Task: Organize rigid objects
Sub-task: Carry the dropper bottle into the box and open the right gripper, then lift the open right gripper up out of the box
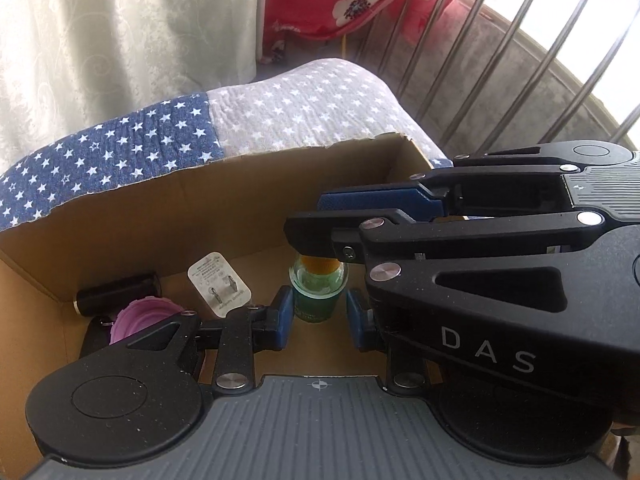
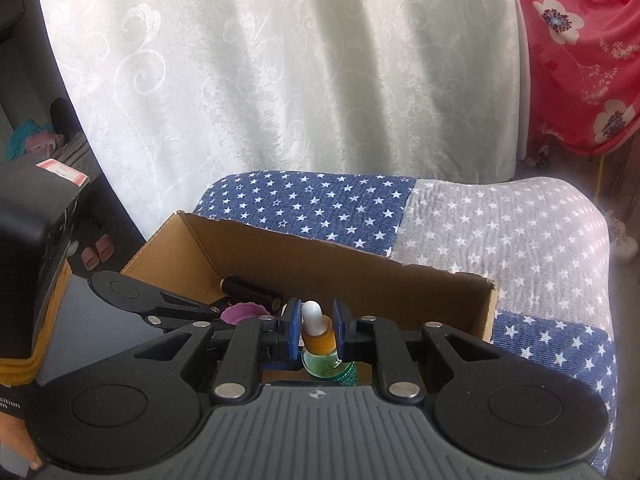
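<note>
In the left wrist view, the left tool (image 1: 316, 316) is standing with its blue pads a little apart on either side of the green bottle (image 1: 318, 296) — not pressing it, from what shows — while the right tool (image 1: 340, 236) is reaching across from the right and clamping the bottle by its orange neck. The bottle is hanging upright inside the cardboard box (image 1: 248, 184), near the right end, probably so it can be set down standing rather than dropped. A black cylinder (image 1: 116, 292), a purple cup (image 1: 140, 316) and a white hook card (image 1: 218, 284) are lying to the left, so the free floor is around and right of the bottle; the box's torn back wall is rising close behind. In the right wrist view, the right tool (image 2: 318, 328) is gripping the bottle (image 2: 326, 364) just under its white dropper bulb, pads tight on the orange collar. The left tool (image 2: 208, 312) is crowding in from the left, so withdrawal room is lying upward — the box (image 2: 360, 272) is sitting on a starred blanket (image 2: 500, 224).
</note>
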Tool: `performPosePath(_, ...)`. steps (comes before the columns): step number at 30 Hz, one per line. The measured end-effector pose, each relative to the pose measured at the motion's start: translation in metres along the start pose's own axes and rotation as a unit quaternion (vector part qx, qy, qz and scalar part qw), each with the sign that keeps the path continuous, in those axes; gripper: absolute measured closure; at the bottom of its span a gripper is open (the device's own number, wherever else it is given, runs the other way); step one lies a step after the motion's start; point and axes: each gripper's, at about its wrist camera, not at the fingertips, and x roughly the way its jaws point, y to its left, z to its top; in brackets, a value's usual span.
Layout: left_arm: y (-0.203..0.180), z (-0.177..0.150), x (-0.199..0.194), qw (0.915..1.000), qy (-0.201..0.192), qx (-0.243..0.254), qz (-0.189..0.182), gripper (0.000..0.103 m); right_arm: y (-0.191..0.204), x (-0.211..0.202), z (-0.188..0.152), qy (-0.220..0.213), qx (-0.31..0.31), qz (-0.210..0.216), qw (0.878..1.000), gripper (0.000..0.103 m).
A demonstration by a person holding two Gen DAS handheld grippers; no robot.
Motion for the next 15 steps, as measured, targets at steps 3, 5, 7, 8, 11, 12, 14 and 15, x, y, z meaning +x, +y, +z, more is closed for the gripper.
performPosePath(3,-0.002,0.003,0.003,1.0000,-0.007,0.002,-0.003,0.076,-0.003,0.004,0.003,-0.005,0.000,0.001,1.000,0.088)
performPosePath(5,-0.005,0.005,0.005,1.0000,-0.006,0.004,-0.005,0.076,-0.005,0.004,0.003,-0.007,0.001,0.004,1.000,0.088)
performPosePath(7,-0.006,0.006,0.009,0.9999,-0.002,0.005,-0.010,0.075,-0.004,0.002,0.002,-0.011,-0.004,0.001,1.000,0.088)
performPosePath(8,-0.007,0.006,0.010,0.9999,-0.002,0.008,-0.010,0.075,-0.004,0.000,0.002,-0.013,-0.005,0.001,1.000,0.088)
performPosePath(11,-0.012,0.004,0.007,0.9998,-0.006,0.017,-0.004,0.074,-0.004,-0.007,0.000,-0.019,-0.002,0.001,1.000,0.088)
performPosePath(12,-0.012,0.004,0.005,0.9998,-0.007,0.019,-0.004,0.074,-0.005,-0.011,-0.001,-0.023,-0.001,0.002,1.000,0.088)
performPosePath(14,-0.014,0.002,0.000,0.9997,-0.009,0.020,-0.006,0.071,-0.005,-0.021,-0.003,-0.031,0.004,0.004,1.000,0.088)
performPosePath(15,-0.014,0.001,-0.004,0.9997,-0.011,0.020,-0.004,0.070,-0.005,-0.027,-0.004,-0.035,0.008,0.006,0.999,0.087)
